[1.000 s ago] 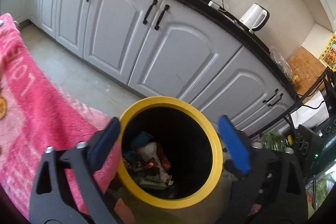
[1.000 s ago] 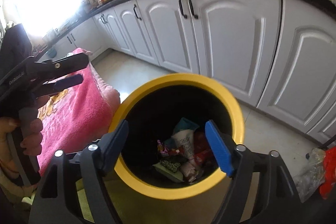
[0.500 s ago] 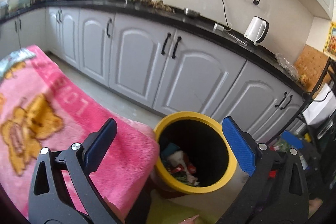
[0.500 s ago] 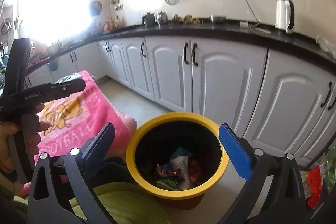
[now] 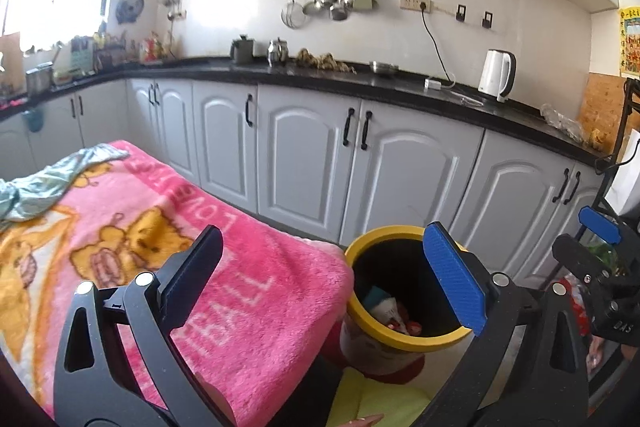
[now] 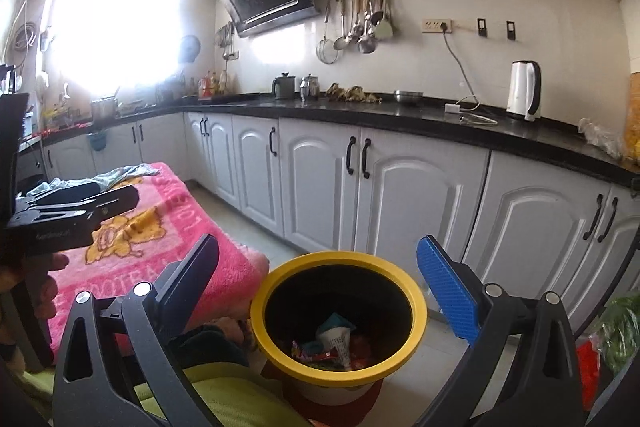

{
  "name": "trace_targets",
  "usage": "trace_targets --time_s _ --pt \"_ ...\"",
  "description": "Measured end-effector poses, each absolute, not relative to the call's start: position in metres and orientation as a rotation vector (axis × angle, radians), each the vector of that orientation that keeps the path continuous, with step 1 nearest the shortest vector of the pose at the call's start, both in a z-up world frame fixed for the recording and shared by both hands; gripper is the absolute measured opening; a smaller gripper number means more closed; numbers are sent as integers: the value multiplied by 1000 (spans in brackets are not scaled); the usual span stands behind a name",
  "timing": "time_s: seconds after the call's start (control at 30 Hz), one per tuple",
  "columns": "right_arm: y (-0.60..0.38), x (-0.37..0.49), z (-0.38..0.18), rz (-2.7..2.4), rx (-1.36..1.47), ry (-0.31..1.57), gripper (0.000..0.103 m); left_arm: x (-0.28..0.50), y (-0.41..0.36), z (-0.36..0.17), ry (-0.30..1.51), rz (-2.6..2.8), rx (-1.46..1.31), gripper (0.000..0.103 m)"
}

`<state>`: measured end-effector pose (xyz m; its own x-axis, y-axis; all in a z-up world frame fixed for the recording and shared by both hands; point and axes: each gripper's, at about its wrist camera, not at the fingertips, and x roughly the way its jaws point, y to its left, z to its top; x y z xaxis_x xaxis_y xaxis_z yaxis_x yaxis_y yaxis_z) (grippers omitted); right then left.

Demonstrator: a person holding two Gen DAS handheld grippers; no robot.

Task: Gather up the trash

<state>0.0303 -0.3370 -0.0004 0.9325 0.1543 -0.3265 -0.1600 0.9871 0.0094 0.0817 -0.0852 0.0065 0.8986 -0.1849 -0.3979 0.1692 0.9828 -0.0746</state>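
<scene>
bin (image 6: 340, 327): beside pink blanket (image 5: 248, 287); cabinets (image 6: 420, 195) behind; claws empty

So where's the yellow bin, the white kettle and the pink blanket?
yellow bin (image 6: 416, 315): right wrist view, on its right rim.
white kettle (image 6: 520, 91): right wrist view, on its body.
pink blanket (image 5: 256, 287): left wrist view, on its top.

Pink blanket (image 6: 168, 247) crowds the bin's (image 6: 340, 307) open mouth.
</scene>
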Motion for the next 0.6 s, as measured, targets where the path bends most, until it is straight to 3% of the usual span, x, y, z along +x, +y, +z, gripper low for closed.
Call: trace_targets --time_s 0.4,0.6 --pt "-320 -5 -2 53 -38 181 97 53 -84 3 309 -176 -59 92" --pt "-320 9 -13 56 -23 274 97 49 -79 1 305 -172 -77 92"
